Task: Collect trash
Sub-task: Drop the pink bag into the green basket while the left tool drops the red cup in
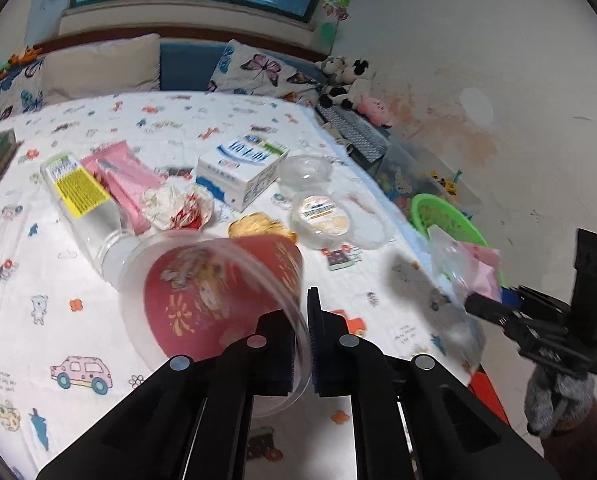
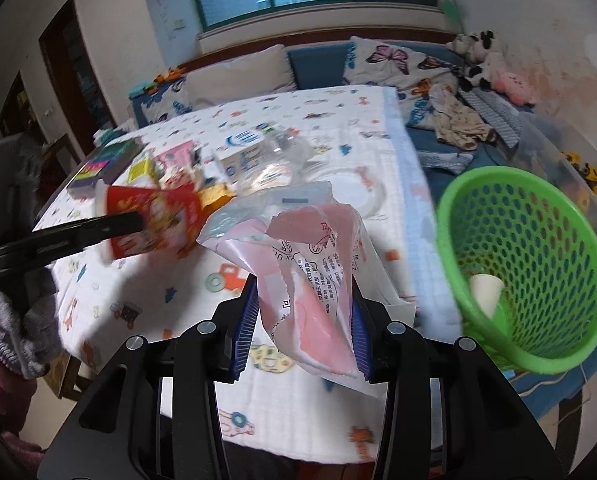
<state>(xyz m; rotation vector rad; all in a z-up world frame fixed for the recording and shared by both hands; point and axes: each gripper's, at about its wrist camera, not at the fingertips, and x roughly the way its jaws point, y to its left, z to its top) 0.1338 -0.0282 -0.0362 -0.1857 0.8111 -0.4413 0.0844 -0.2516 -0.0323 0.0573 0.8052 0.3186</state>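
My left gripper [image 1: 302, 344] is shut on the rim of a clear plastic cup with a red printed sleeve [image 1: 218, 296], held tilted above the table; the cup also shows in the right wrist view [image 2: 150, 220]. My right gripper [image 2: 302, 332] is shut on a torn pink and clear plastic wrapper [image 2: 310, 272], held above the table's right edge, left of the green mesh basket [image 2: 526, 264]. The basket holds a white paper cup [image 2: 484, 288]. The wrapper [image 1: 466, 264] and right gripper [image 1: 498, 312] also show in the left wrist view, in front of the basket [image 1: 442, 216].
On the patterned tablecloth [image 1: 78, 320] lie a bottle with a yellow label [image 1: 82, 196], a pink pack [image 1: 126, 184], crumpled paper [image 1: 178, 204], a white and blue carton [image 1: 238, 172], a clear lidded container [image 1: 326, 216] and a gold wrapper [image 1: 258, 228]. A sofa with pillows is behind.
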